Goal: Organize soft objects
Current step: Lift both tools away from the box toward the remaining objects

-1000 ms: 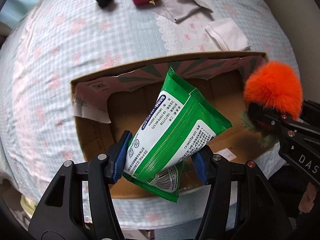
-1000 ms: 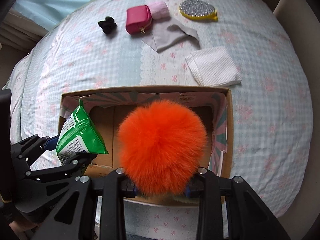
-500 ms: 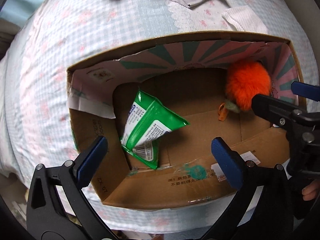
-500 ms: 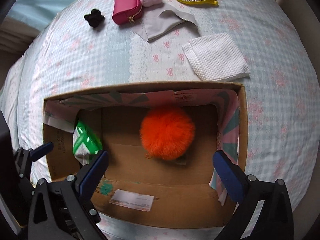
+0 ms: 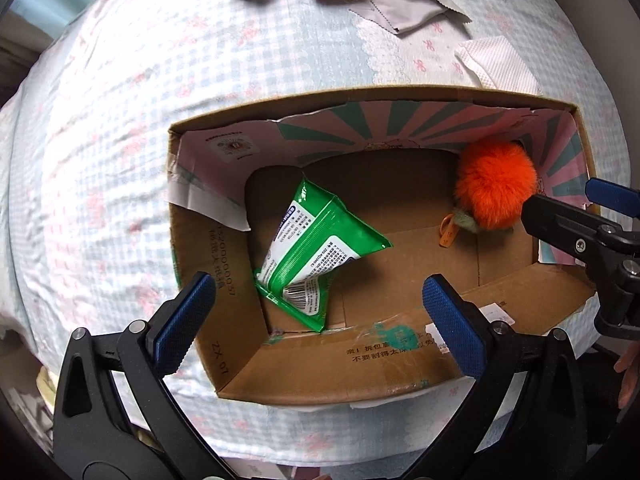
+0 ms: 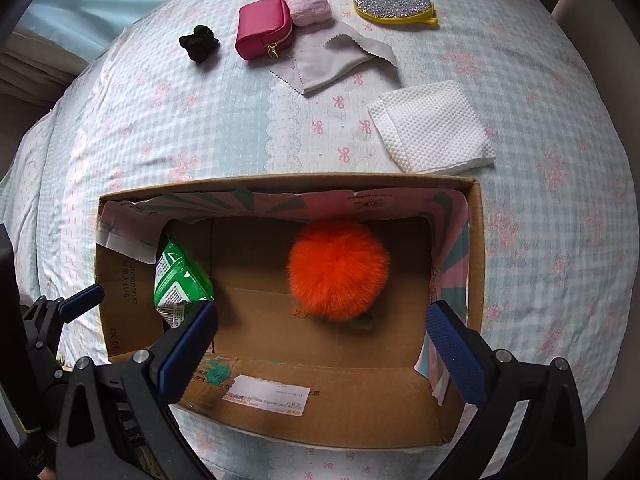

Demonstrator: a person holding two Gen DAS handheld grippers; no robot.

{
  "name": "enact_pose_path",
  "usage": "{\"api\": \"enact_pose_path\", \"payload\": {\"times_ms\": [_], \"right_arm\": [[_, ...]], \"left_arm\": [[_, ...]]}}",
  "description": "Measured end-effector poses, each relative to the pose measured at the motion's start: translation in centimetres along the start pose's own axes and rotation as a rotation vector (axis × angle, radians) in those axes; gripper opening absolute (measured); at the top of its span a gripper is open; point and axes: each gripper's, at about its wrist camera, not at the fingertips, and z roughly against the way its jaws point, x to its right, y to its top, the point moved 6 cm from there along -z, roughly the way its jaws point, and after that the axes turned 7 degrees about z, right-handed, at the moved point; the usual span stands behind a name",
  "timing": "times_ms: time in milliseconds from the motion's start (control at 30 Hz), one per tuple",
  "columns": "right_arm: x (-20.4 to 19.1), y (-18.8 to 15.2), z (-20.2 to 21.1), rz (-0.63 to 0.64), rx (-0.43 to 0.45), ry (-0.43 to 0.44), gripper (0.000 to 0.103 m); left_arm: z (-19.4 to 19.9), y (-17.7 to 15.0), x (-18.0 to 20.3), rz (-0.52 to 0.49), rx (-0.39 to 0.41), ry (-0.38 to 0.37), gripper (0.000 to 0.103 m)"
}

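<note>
The left claw [image 5: 316,320] hangs above the near edge of an open cardboard box [image 5: 320,364], its blue-padded fingers spread wide with nothing between them. Just ahead of it and slightly below, a green wipes packet [image 5: 316,248] lies tilted on the box floor, leaning toward the box's left wall. Farther ahead and to the right of this claw, an orange pom-pom [image 5: 496,184] sits in the far right corner of the box, with a small orange tag [image 5: 447,232] lying on the cardboard beside it.

The right claw [image 6: 320,344] is likewise wide open and holds nothing, poised over the near wall of the same box [image 6: 328,424]. The pom-pom [image 6: 338,268] rests on the box floor straight ahead of it, apart from both fingers, and the green packet [image 6: 180,276] shows just beyond its left finger.

The box stands on a bed covered in a pale blue checked sheet [image 6: 200,128]. Beyond the box, well ahead of both claws, lie a white textured cloth [image 6: 432,124], a grey cloth [image 6: 340,60], a magenta zip pouch [image 6: 262,32], a pale pink fuzzy item [image 6: 310,6] touching the pouch, a black scrunchie [image 6: 198,42], and a glittery oval pouch with yellow trim [image 6: 394,2].
</note>
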Motion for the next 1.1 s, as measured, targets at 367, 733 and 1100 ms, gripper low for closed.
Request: {"api": "enact_pose_path", "payload": {"times_ms": [367, 733, 1100], "right_arm": [[-0.2, -1.8, 3.5, 0.017, 0.045, -0.006, 0.103], [-0.6, -2.0, 12.1, 0.015, 0.199, -0.043, 0.103], [-1.7, 2.1, 21.6, 0.049, 0.454, -0.111, 0.103]], "left_arm": [[3.4, -1.1, 0.3, -0.002, 0.059, -0.014, 0.103], [10.6, -1.4, 0.2, 0.046, 0.161, -0.071, 0.103], [19.4, 2.5, -0.9, 0.106, 0.370, -0.139, 0.103]]}}
